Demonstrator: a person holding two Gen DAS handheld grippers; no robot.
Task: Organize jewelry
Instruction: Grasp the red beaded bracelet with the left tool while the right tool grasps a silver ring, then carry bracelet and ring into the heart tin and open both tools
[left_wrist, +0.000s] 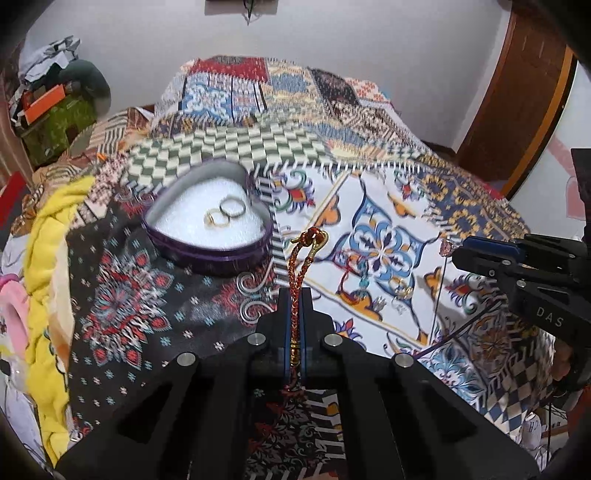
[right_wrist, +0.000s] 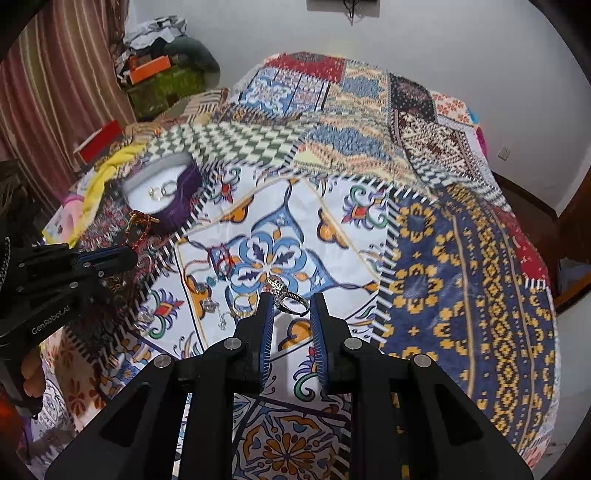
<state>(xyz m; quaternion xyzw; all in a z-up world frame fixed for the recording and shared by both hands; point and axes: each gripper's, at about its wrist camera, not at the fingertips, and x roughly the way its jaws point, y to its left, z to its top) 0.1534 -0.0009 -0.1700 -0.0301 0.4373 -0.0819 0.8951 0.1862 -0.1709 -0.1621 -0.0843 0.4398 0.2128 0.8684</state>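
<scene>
My left gripper (left_wrist: 295, 299) is shut on a red-and-gold braided bracelet (left_wrist: 301, 258), whose gold clasp sticks out past the fingertips. It hovers just right of the front of a purple heart-shaped box (left_wrist: 207, 254). Two rings (left_wrist: 225, 214) lie on the box's white foam. My right gripper (right_wrist: 291, 301) holds a silver stone-set ring (right_wrist: 286, 295) between its tips, above the white floral patch of the bedspread. The left wrist view shows the right gripper (left_wrist: 458, 254) at the right, with the ring (left_wrist: 447, 246) at its tip. The right wrist view has the box (right_wrist: 181, 206) far left, behind the left gripper (right_wrist: 107, 258).
Loose jewelry lies on the patchwork bedspread (right_wrist: 443, 240): a red cord with a teal bead (right_wrist: 218, 258), small earrings (right_wrist: 210, 306) and a gold ring (right_wrist: 243, 312). A yellow cloth (left_wrist: 48, 258) hangs at the bed's left edge. A wooden door (left_wrist: 517, 92) stands at the far right.
</scene>
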